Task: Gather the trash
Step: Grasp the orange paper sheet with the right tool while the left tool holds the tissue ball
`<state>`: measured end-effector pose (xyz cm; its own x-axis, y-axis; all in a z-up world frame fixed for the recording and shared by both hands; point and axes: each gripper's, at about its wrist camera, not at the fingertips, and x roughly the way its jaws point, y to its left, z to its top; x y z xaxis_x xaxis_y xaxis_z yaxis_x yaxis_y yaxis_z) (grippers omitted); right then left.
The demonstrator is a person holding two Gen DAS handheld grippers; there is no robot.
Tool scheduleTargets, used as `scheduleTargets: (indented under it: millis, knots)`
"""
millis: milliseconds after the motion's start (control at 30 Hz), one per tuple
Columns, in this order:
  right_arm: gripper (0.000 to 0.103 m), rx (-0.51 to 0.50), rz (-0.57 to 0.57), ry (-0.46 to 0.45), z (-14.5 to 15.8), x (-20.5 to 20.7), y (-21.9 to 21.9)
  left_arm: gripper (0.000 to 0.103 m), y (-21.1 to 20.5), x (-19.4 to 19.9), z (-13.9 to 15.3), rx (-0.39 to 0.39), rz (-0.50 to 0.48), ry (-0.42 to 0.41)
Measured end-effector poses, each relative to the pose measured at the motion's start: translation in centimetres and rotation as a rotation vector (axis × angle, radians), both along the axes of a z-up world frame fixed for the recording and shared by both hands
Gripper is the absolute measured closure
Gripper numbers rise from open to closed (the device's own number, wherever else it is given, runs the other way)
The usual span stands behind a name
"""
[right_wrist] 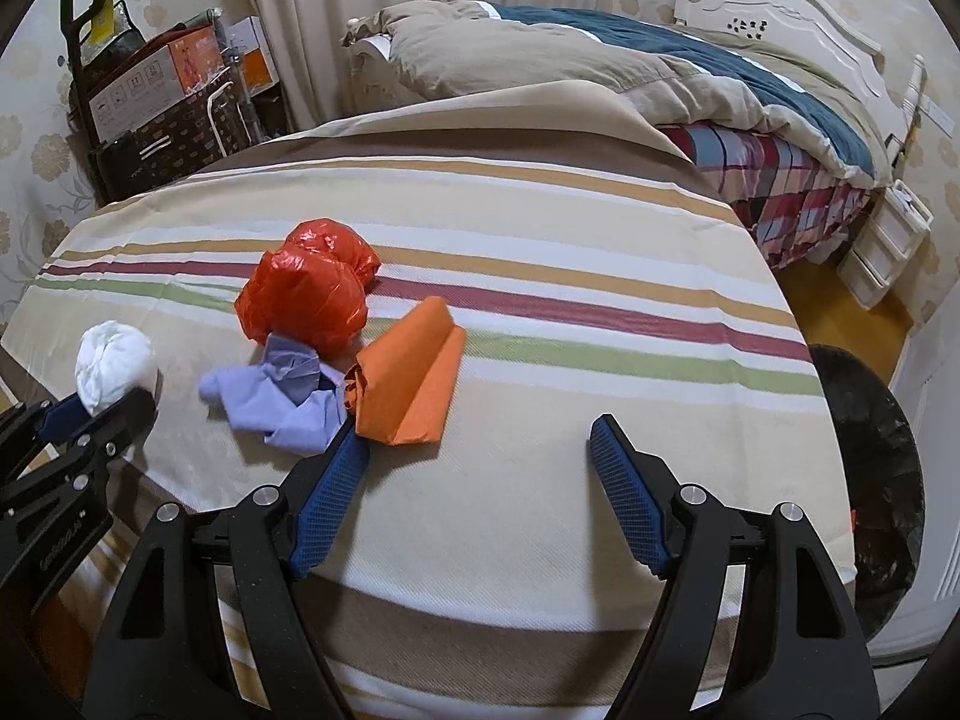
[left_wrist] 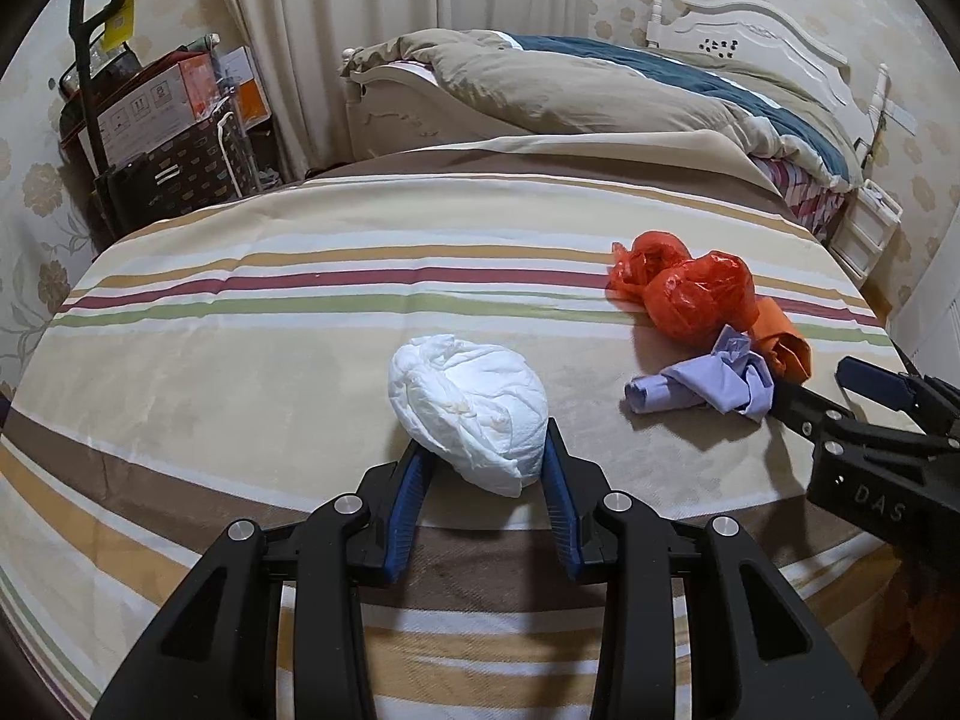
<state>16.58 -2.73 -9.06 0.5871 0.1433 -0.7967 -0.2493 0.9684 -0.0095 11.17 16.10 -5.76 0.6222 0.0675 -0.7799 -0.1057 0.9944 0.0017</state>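
White tissue wad (left_wrist: 468, 414) sits at your far left on the striped cloth (left_wrist: 300, 360), and your left gripper (left_wrist: 486, 456) brackets it, pads touching both sides; it looks pinched, though how firmly I can't tell. Next come the red bag (right_wrist: 306, 300), purple glove (right_wrist: 276, 402) and orange paper (right_wrist: 408, 384), bunched together. Your right gripper (right_wrist: 480, 468) is spread wide, its left finger touching the paper. You're mid-pickup: lift the wad and carry it to the dark bin (right_wrist: 870, 480) at right.

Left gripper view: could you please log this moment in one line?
left gripper: closing around white wad | right gripper: open, empty | red bag, orange paper: on table
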Motion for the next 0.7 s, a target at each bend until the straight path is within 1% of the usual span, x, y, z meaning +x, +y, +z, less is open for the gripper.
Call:
scheduleTargets:
  millis: [700]
  knots:
    - [0.029,0.011,-0.003,0.004,0.0,2.9,2.0,0.065,0.4,0.0,0.0,-0.026,0.0,-0.006]
